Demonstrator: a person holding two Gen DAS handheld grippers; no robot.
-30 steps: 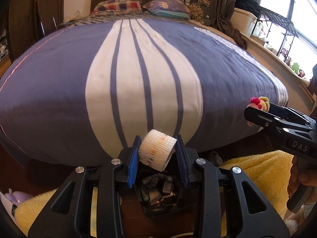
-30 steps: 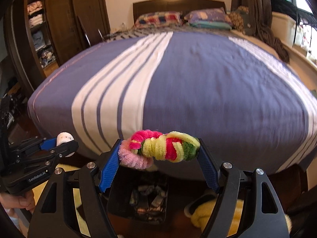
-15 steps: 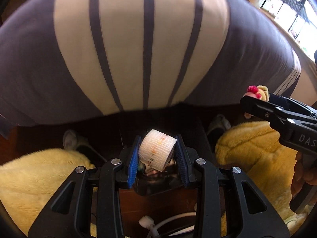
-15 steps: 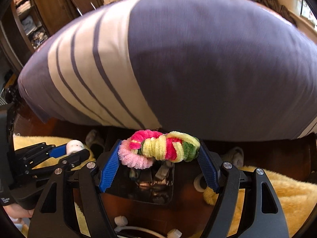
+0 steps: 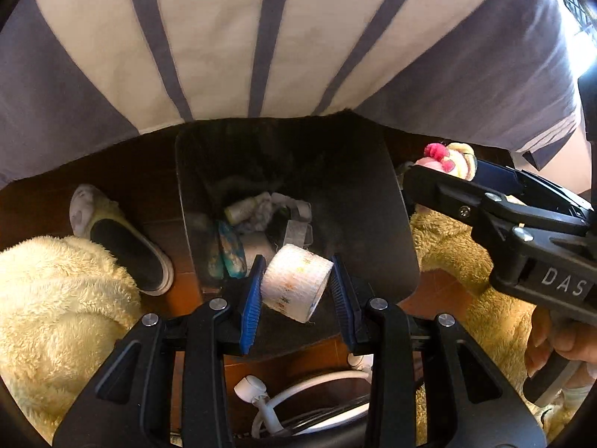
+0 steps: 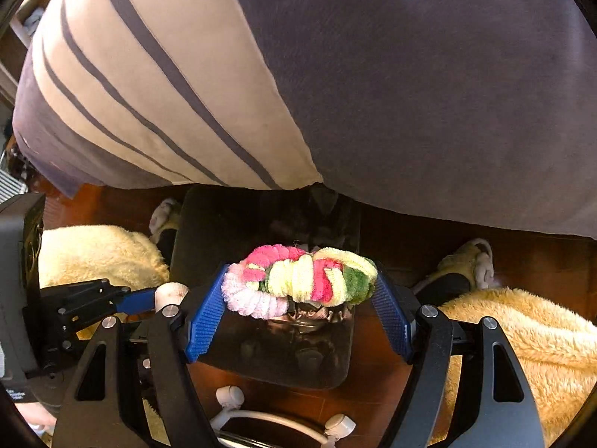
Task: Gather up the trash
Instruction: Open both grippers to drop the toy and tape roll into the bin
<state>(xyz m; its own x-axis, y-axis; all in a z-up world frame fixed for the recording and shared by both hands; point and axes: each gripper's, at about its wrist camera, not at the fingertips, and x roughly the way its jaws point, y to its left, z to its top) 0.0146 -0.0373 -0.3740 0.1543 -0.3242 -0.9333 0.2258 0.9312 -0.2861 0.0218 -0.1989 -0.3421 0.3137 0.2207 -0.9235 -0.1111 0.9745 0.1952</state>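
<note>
My left gripper (image 5: pixel 296 286) is shut on a white bandage roll (image 5: pixel 296 283) and holds it over the near edge of a black trash bin (image 5: pixel 395 224) on the floor at the foot of the bed. The bin holds several bits of rubbish (image 5: pixel 257 216). My right gripper (image 6: pixel 298 291) is shut on a fuzzy pink, yellow and green pipe-cleaner bundle (image 6: pixel 298 278) above the same bin (image 6: pixel 197 231). The right gripper also shows in the left wrist view (image 5: pixel 447 164), to the right of the bin. The left gripper shows in the right wrist view (image 6: pixel 164 295).
The striped purple and white bedspread (image 5: pixel 261 37) hangs just behind the bin. Slippers (image 5: pixel 123 242) (image 6: pixel 462 272) and fluffy yellow fabric (image 5: pixel 56 298) (image 6: pixel 522 336) lie either side. A white cable and plug (image 5: pixel 268 403) lie on the wooden floor in front.
Both grippers have tilted down from the bed top to the floor and moved in over the trash bin, each still holding its item.
</note>
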